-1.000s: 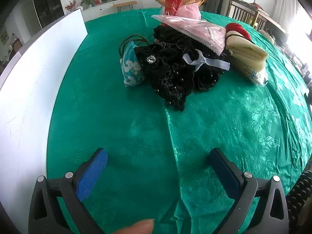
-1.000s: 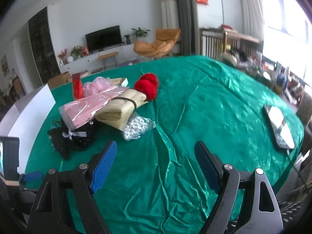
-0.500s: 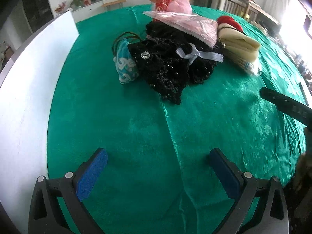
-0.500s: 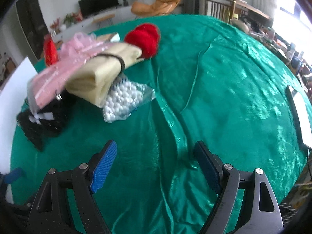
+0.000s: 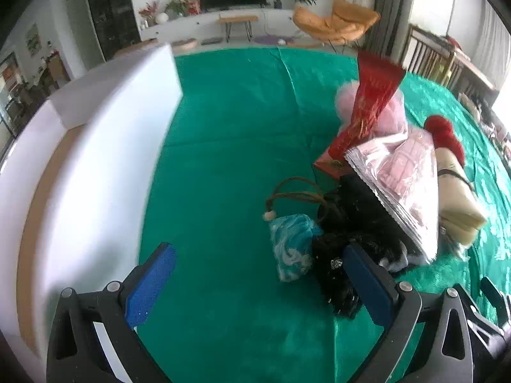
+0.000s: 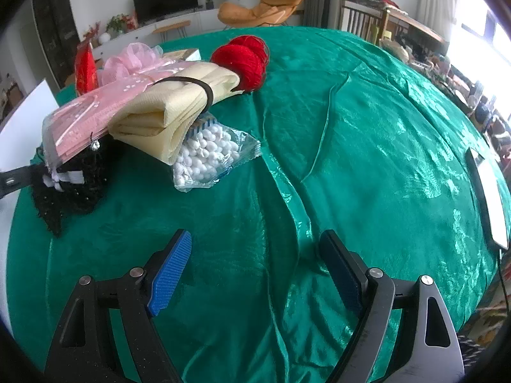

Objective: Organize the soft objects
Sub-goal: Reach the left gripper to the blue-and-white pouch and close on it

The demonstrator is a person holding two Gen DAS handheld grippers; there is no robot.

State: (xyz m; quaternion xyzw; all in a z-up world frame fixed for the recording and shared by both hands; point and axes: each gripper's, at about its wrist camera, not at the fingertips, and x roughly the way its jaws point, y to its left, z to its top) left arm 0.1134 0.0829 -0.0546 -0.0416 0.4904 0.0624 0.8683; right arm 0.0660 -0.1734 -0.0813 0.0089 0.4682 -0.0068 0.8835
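A pile of soft things lies on the green tablecloth (image 5: pixel 230 146). It holds a blue-white pouch (image 5: pixel 292 245), a black beaded garment (image 5: pixel 351 220), a pink packet (image 5: pixel 402 185), a cream folded cloth (image 6: pixel 172 108) bound by a dark band, red yarn (image 6: pixel 246 57), pink tulle (image 6: pixel 134 57), a red bag (image 5: pixel 370 102) and a bag of white beads (image 6: pixel 207 156). My left gripper (image 5: pixel 260 282) is open, its right finger just in front of the black garment. My right gripper (image 6: pixel 257 271) is open over bare cloth, to the right of the pile.
A white open box (image 5: pixel 95 159) stands along the table's left side. A flat white device (image 6: pixel 488 198) lies near the right edge. Folds run through the cloth (image 6: pixel 319 146) in front of the right gripper. Chairs and a TV stand beyond the table.
The left gripper has moved closer to the pile and swung left, so the pile sits at the right and the white box looms larger. The right gripper tipped down toward the cloth, then held still.
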